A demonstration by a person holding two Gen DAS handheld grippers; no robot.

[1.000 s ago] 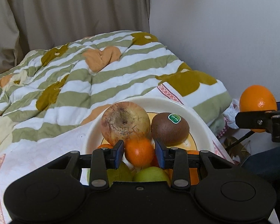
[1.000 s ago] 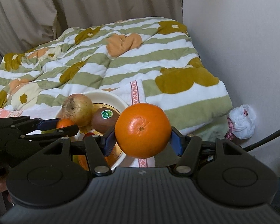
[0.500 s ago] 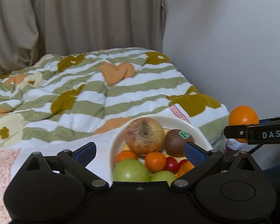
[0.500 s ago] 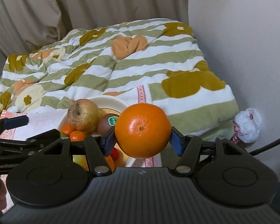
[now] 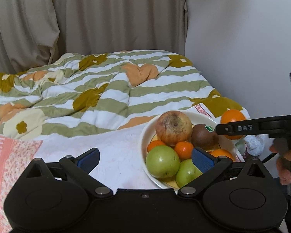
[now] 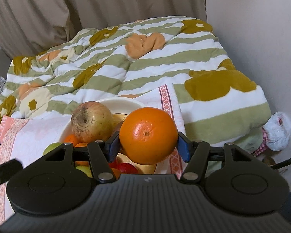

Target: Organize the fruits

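Observation:
A cream plate [image 5: 145, 136] on the white cloth holds a big russet apple [image 5: 173, 128], a kiwi [image 5: 202, 139], two green apples [image 5: 163, 161], small oranges [image 5: 183, 149] and red fruit. My left gripper [image 5: 145, 160] is open and empty, low and left of the plate. My right gripper [image 6: 148, 144] is shut on a large orange [image 6: 147, 135], held above the plate's right side [image 6: 122, 103]. The orange also shows in the left wrist view [image 5: 232, 117], beyond the plate.
A striped flowered quilt [image 5: 106, 89] covers the bed behind the plate. Curtains [image 5: 87, 19] hang at the back, a wall [image 5: 242, 38] stands on the right. A white plastic bag [image 6: 277, 130] lies on the floor by the wall. A pink patterned cloth [image 5: 9, 155] lies left.
My left gripper opened, let go of a small orange onto the plate and drew back to the left. My right gripper moved the large orange over the plate.

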